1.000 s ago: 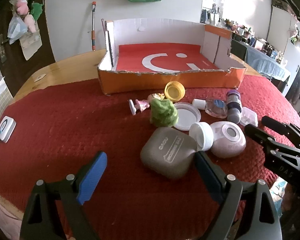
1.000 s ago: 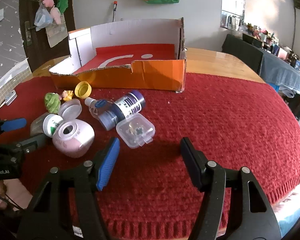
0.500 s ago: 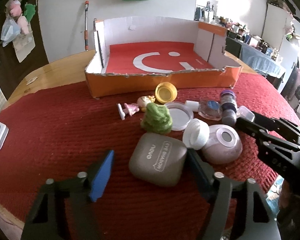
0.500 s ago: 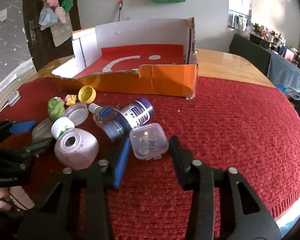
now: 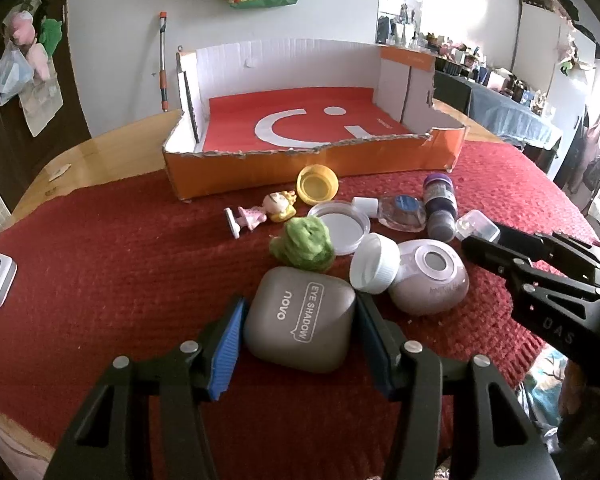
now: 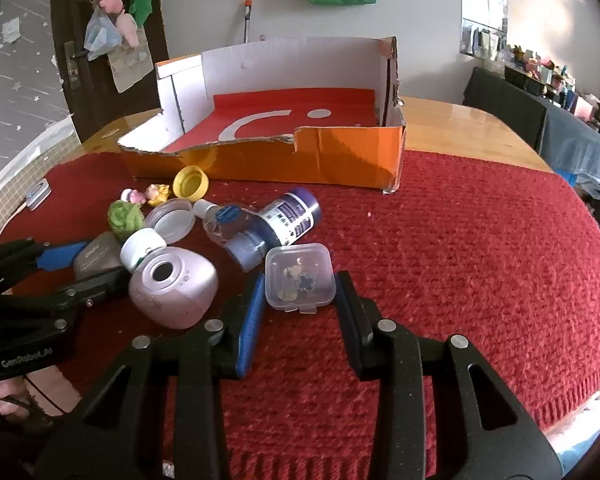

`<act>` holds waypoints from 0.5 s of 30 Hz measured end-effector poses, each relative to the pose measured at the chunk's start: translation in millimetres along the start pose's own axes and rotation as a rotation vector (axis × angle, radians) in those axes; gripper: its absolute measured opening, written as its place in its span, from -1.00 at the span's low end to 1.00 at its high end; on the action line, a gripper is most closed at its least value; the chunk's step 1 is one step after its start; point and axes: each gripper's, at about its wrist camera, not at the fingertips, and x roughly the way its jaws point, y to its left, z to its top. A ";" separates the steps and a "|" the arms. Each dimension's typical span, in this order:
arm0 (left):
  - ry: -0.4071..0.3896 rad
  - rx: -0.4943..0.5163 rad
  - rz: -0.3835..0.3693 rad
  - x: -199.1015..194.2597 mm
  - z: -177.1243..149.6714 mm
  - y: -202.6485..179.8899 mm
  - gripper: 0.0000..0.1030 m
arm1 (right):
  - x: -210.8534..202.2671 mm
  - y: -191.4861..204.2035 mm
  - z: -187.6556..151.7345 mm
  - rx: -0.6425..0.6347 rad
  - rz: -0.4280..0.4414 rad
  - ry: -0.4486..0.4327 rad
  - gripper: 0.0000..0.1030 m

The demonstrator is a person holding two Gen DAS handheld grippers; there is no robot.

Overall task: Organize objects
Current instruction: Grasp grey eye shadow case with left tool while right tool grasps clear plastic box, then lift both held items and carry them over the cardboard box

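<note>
Both grippers are at the clutter that lies on the red cloth in front of the torn orange cardboard box (image 5: 312, 160), whose red floor holds nothing yet. The left gripper (image 5: 298, 320) has just been closing, and its blue pads now sit against the two flanks of the grey eye-shadow case (image 5: 300, 318), the item of the pile farthest from the box. The right gripper (image 6: 300, 296) has likewise just been closing and now pinches the small clear plastic box (image 6: 300, 276) by its side walls, on the right edge of the pile. The case looks like a rigid, rounded, smooth shell, probably light but apt to slip, so a hold across its widest middle seems soundest. The clear box is likely thin and brittle with a snap lid; gentle pressure low on its walls should suit it. Only the left wrist view shows the case's printed lid and the pink doll (image 5: 260, 214) nearer the box; only the right wrist view shows the small trinkets inside the clear box and the purple bottle's (image 6: 288, 218) label.
</note>
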 end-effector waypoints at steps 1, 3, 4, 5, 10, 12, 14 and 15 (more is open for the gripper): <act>-0.003 -0.002 0.002 -1.5 -0.4 1.0 0.10 | -1.1 0.7 0.1 0.001 0.005 -0.002 -0.35; -0.012 -0.005 0.003 -5.4 -0.9 3.3 0.10 | -5.3 2.4 1.1 0.005 0.016 -0.011 -0.35; -0.017 -0.005 0.004 -6.4 -0.1 3.8 0.10 | -7.2 3.7 1.7 0.002 0.019 -0.015 -0.35; -0.025 -0.007 0.005 -8.8 0.4 5.0 0.10 | -9.4 5.4 2.7 -0.002 0.021 -0.020 -0.35; -0.054 -0.002 0.006 -15.6 5.4 9.1 0.10 | -15.4 14.5 7.1 -0.021 0.044 -0.032 -0.35; -0.060 -0.001 0.003 -16.4 8.8 10.8 0.10 | -15.9 17.5 8.5 -0.025 0.053 -0.033 -0.35; -0.069 0.002 -0.002 -17.7 13.6 12.2 0.10 | -16.6 19.1 11.0 -0.027 0.063 -0.033 -0.35; -0.073 0.004 -0.003 -18.7 15.6 12.1 0.10 | -16.8 19.6 12.3 -0.028 0.066 -0.034 -0.35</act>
